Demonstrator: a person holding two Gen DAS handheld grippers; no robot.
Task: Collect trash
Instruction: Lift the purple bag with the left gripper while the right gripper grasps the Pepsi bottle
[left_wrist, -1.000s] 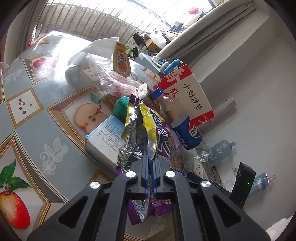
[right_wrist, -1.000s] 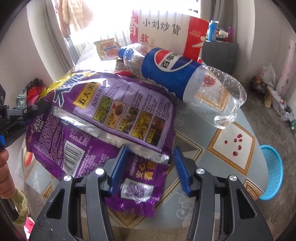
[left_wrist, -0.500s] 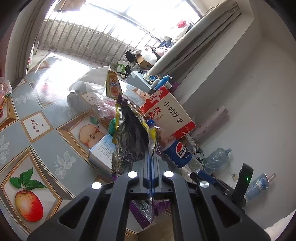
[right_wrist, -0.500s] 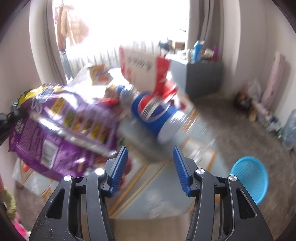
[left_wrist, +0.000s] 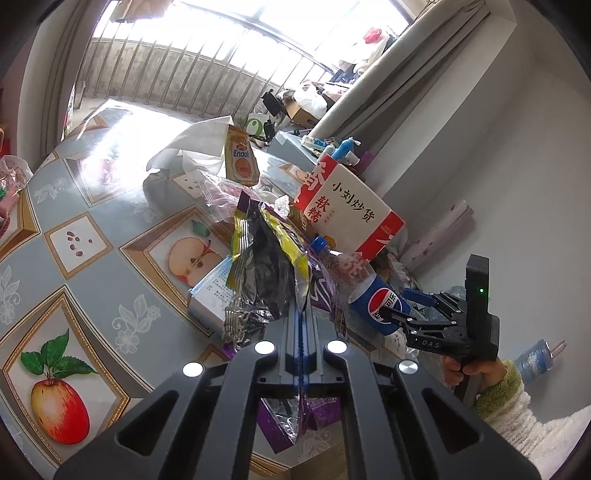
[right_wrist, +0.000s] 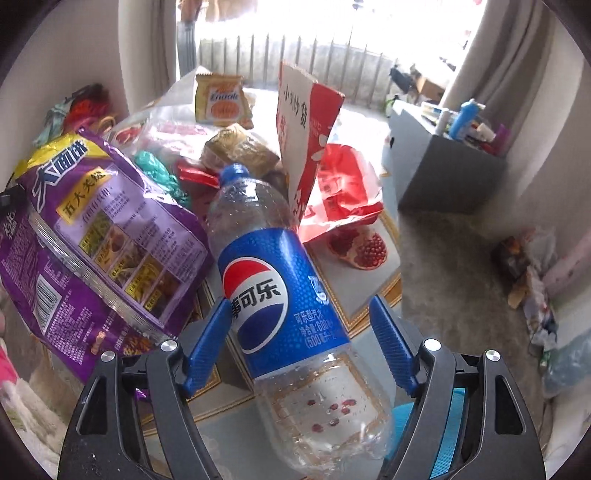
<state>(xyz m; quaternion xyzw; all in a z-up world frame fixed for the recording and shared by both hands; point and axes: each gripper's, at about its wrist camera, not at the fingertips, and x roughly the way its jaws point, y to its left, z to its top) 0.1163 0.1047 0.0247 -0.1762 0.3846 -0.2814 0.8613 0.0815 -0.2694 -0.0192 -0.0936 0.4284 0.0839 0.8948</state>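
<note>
Right gripper (right_wrist: 297, 343) spread wide, jaws just opened further, straddling empty cola bottle (right_wrist: 284, 288) without pressing. Bottle lies on table (left_wrist: 92, 236), long axis straight ahead along fingers, cap far, base near. Left gripper (left_wrist: 301, 325) farther off, clamped on purple snack bag (right_wrist: 96, 243).
</note>
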